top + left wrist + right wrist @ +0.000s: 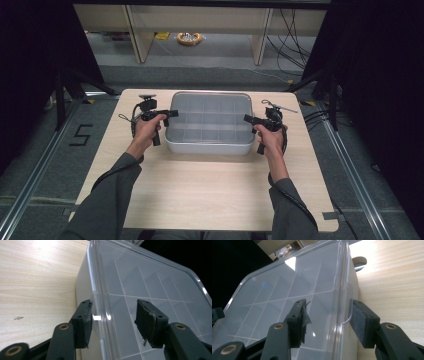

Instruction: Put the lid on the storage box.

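A clear plastic compartment box (210,148) with its lid on stands at the far middle of the wooden table (200,190). My left gripper (172,116) is at the box's left side and my right gripper (248,120) at its right side, each held in a hand. In the left gripper view the gripper (113,320) straddles the lid's rim tab (96,317), one pad against the tab and the other over the lid (150,282). In the right gripper view the gripper (327,320) straddles the opposite tab (348,310) the same way. The compartments look empty.
Bare table lies between the box and the near edge. Beyond the table are wooden furniture legs (135,35), a yellow roll (189,38) on the floor, cables (292,45) at the back right and black curtains on both sides.
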